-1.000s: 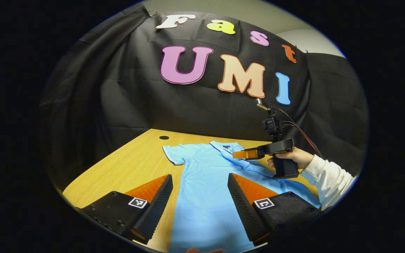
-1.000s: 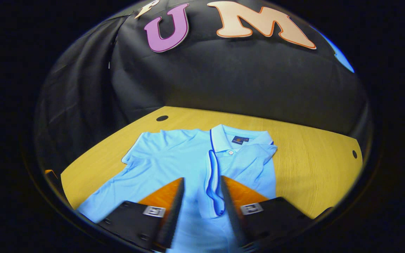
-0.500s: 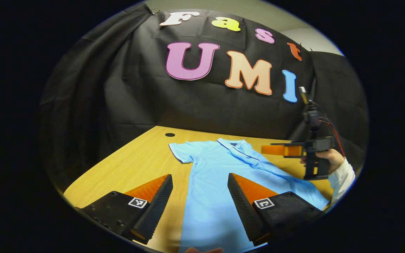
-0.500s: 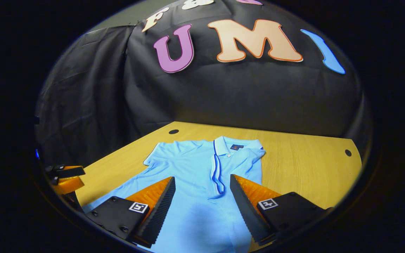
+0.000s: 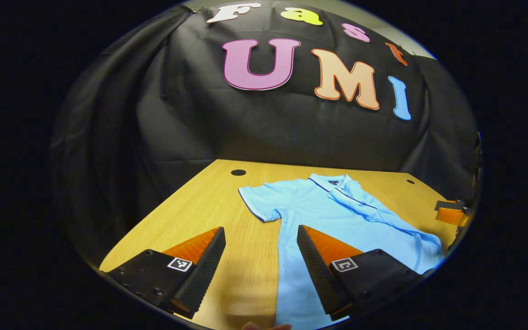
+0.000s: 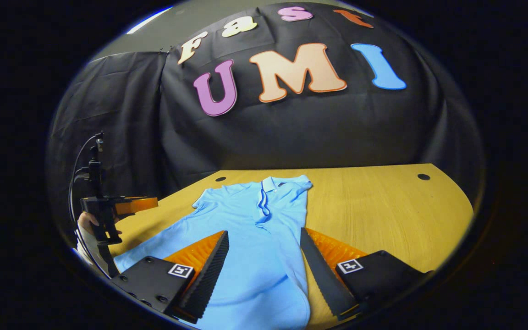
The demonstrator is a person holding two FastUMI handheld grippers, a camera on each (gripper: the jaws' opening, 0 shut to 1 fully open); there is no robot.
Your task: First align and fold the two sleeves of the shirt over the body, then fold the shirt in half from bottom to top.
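Since a second ago the right tongs (image 6: 264, 266) have pulled back off the shirt (image 6: 250, 229) toward the right edge of the bench (image 6: 383, 206), and the left tongs (image 5: 259, 266) have swung left, so that they now hang over the shirt's left border and the bare wood beside it.

Both tongs stand spread, with nothing between the fingers. In the left gripper view only a tip of the right tongs shows, past the shirt's right side. In the right gripper view the left tongs (image 6: 147, 204) show side-on beyond the shirt's left side, off the cloth, held by a hand (image 6: 85, 223).

Pale blue, with a collar (image 6: 273, 184) and a dark-edged placket, the shirt lies face up in the middle of the bench, collar toward the back edge, hem toward the front edge. Its right sleeve (image 6: 298, 195) is folded in over the chest, leaving that side a straight line. Its left sleeve (image 5: 259, 204) lies spread flat on the wood, pointing at the left edge. Small round holes sit near the back corners of the bench.
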